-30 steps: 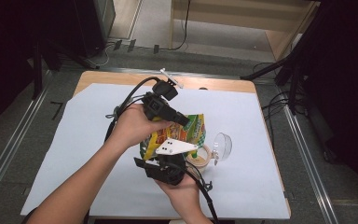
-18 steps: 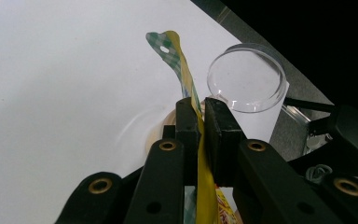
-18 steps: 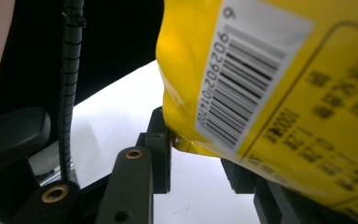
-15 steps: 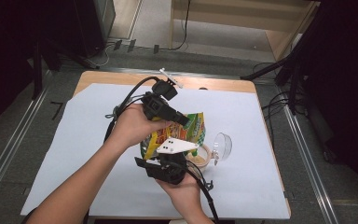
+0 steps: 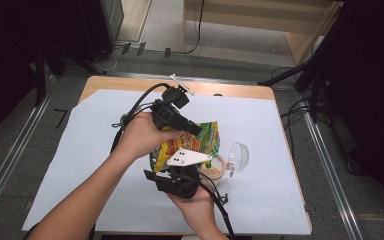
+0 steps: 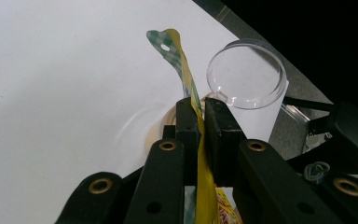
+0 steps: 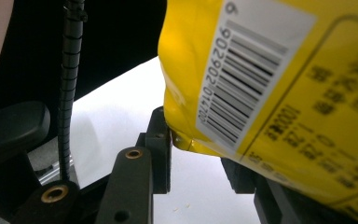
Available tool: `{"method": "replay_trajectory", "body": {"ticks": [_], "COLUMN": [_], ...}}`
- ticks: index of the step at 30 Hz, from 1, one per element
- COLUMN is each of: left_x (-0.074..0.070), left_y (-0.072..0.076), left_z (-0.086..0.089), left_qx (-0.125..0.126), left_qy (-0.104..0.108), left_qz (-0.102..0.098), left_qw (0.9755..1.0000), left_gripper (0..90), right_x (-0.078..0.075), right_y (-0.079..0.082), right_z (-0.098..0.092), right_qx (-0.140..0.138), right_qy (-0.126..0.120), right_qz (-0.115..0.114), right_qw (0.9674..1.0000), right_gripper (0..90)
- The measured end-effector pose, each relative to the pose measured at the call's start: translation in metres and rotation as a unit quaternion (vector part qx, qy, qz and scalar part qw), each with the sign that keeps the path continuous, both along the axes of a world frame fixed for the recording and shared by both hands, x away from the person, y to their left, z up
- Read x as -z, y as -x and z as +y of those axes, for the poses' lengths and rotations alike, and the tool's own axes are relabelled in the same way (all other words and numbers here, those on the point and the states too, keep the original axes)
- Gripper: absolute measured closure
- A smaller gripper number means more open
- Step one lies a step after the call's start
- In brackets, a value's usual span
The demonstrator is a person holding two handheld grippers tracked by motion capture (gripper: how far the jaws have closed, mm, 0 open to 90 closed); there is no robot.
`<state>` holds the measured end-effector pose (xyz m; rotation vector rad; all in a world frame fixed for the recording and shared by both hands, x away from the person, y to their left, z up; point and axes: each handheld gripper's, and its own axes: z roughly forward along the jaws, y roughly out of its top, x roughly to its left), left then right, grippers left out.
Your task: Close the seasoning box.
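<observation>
A yellow snack bag (image 5: 206,136) hangs tilted above a small round tub (image 5: 215,169) of beige contents. My left gripper (image 5: 194,130) is shut on the bag's thin green-checked top edge (image 6: 175,44), and its jaws (image 6: 200,105) pinch the film flat. My right gripper (image 5: 186,167), under its white three-cornered plate, comes in from below. In the right gripper view the bag's bottom corner (image 7: 279,93), with a barcode label, sits between the jaws (image 7: 198,156) and presses on the left pad (image 7: 161,140). The right pad is mostly hidden behind the bag.
A clear round lid (image 5: 239,156) stands on edge just right of the tub, also seen as a lid (image 6: 244,74) in the left gripper view. A white sheet (image 5: 80,150) covers the wooden table. Black cables trail from both grippers. Dark floor and rails lie around the table.
</observation>
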<state>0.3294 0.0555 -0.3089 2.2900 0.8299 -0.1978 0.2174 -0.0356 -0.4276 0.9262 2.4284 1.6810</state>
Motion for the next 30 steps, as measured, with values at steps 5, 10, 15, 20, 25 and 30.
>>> {"method": "replay_trajectory", "body": {"ticks": [5,10,15,20,25,30], "left_x": [0.0003,-0.0005,-0.002,-0.0012,-0.0002,0.0003], "left_y": [0.0022,0.0025,0.0015,0.0007,-0.0005,-0.0002], "left_z": [0.0018,0.0012,0.0019,0.0016,0.0013,0.0018], "left_qx": [-0.001,0.0,-0.002,-0.002,-0.004,-0.004], "left_qy": [0.0,0.001,0.003,0.004,0.004,0.006], "left_qz": [0.001,-0.001,-0.003,-0.003,-0.002,0.001], "left_qw": [1.0,1.0,1.0,1.0,1.0,1.0], "left_gripper": [85.2,85.2,85.1,85.1,85.1,85.1], "right_x": [0.0019,0.0009,-0.0011,-0.0009,-0.0009,-0.0007], "right_y": [0.0013,0.002,0.0018,0.0008,0.0005,0.0003], "right_z": [0.0005,0.0008,0.0002,-0.0008,-0.0012,-0.0013], "right_qx": [-0.001,0.0,0.0,-0.001,-0.001,-0.001], "right_qy": [0.002,0.0,-0.002,0.003,0.004,0.007], "right_qz": [-0.004,-0.003,-0.01,-0.011,-0.01,-0.011], "right_qw": [1.0,1.0,1.0,0.9999,0.9999,0.9999], "right_gripper": [67.4,67.7,67.7,67.5,67.6,67.6]}}
